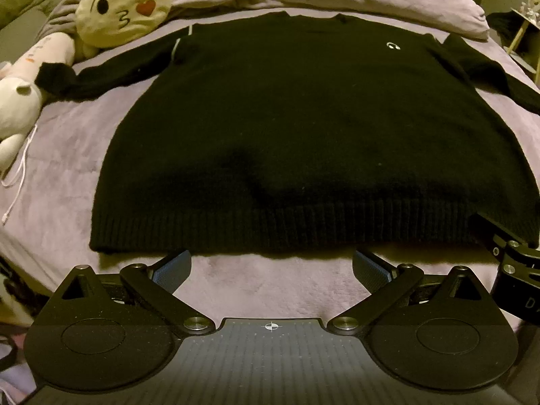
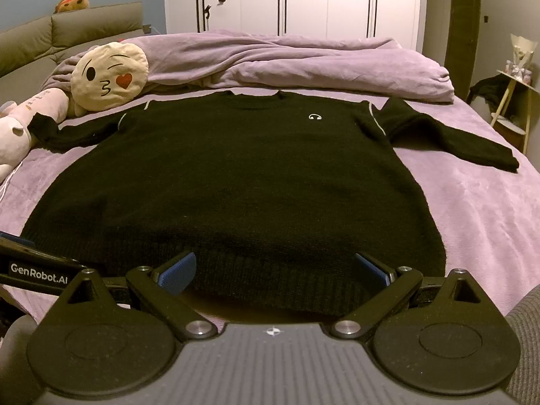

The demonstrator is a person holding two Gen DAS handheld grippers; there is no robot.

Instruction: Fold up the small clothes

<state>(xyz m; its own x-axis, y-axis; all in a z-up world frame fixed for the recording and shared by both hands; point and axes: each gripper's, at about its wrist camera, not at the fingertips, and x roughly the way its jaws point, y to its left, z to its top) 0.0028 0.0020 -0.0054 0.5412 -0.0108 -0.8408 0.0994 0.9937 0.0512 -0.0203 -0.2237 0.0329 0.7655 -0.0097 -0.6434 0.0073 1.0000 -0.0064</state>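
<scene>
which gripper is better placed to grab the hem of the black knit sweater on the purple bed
Right, probably. The open right gripper already has the black knit sweater hem between its fingers; the open left gripper hangs short of the hem, over purple bed.

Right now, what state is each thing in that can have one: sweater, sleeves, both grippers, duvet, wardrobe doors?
Black sweater: spread flat, front up, unfolded.
Sleeves: both stretched out sideways, not folded in.
Left gripper: open, empty, just short of the hem.
Right gripper: open, empty, over the ribbed hem.
Duvet: bunched up behind the sweater.
Wardrobe doors: shut.
</scene>
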